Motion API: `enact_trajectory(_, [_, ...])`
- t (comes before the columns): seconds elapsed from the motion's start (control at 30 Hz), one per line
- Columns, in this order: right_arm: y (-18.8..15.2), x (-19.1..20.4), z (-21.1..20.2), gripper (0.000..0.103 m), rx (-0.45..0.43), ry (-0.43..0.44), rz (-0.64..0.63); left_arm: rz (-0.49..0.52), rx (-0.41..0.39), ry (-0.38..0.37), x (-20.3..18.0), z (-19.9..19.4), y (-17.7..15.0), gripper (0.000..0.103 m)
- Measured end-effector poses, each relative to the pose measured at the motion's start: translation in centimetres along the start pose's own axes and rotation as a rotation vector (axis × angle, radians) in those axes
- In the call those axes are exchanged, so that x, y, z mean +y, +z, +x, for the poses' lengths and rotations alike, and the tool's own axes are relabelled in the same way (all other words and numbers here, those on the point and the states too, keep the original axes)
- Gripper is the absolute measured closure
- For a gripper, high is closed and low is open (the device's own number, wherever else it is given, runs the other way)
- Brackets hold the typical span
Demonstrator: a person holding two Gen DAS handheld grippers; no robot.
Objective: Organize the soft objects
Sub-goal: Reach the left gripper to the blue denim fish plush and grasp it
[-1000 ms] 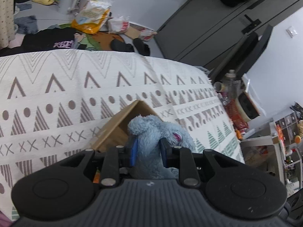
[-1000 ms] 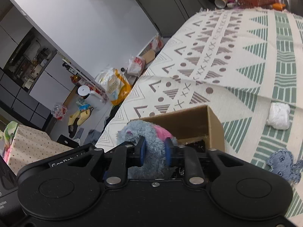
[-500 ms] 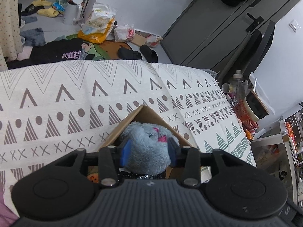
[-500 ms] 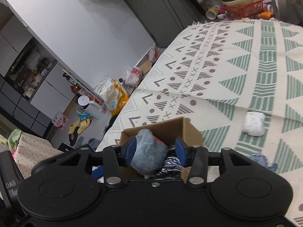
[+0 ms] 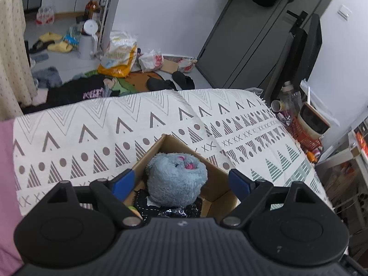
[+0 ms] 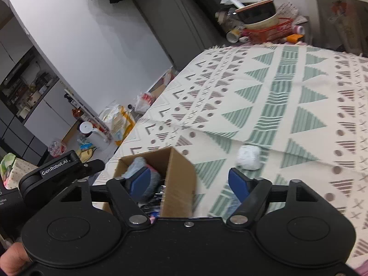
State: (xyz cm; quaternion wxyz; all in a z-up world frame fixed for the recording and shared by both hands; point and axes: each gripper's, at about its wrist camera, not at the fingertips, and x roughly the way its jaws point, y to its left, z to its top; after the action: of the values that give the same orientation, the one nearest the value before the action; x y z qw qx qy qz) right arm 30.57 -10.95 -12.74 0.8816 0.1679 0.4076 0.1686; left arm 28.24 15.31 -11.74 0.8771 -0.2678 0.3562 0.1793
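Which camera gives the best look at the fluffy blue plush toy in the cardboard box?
The left wrist view. There the fluffy blue plush toy sits centred in the open cardboard box, pink patches showing, between the spread fingers of the left gripper. In the right wrist view only a sliver of it shows behind a blue finger of the right gripper.

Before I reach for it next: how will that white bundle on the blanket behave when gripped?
The white bundle looks like soft crumpled fabric, so it will probably squash between the fingers rather than resist. It seems light. Being roundish on the blanket, it might roll if nudged.
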Motion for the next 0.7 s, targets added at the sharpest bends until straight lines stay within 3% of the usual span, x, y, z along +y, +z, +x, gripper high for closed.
enact_trajectory(0.1, [0.0,-1.3,-1.1,0.025,-0.008,-0.013,0.003,0.054,-0.032,0.022,-1.3,-0.8,-0.5,0.009])
enact_trajectory(0.53, [-0.6,-5.6,-3.5,0.023,-0.005,-0.050,0.002,0.205,-0.042,-0.002,-5.8,-1.8,-3.5,0.008])
enact_trajectory(0.7, [-0.4,-7.0,-3.9,0.023,0.003,-0.055,0.013,0.319,-0.044,-0.033,-8.1,-1.9,-5.2,0.008])
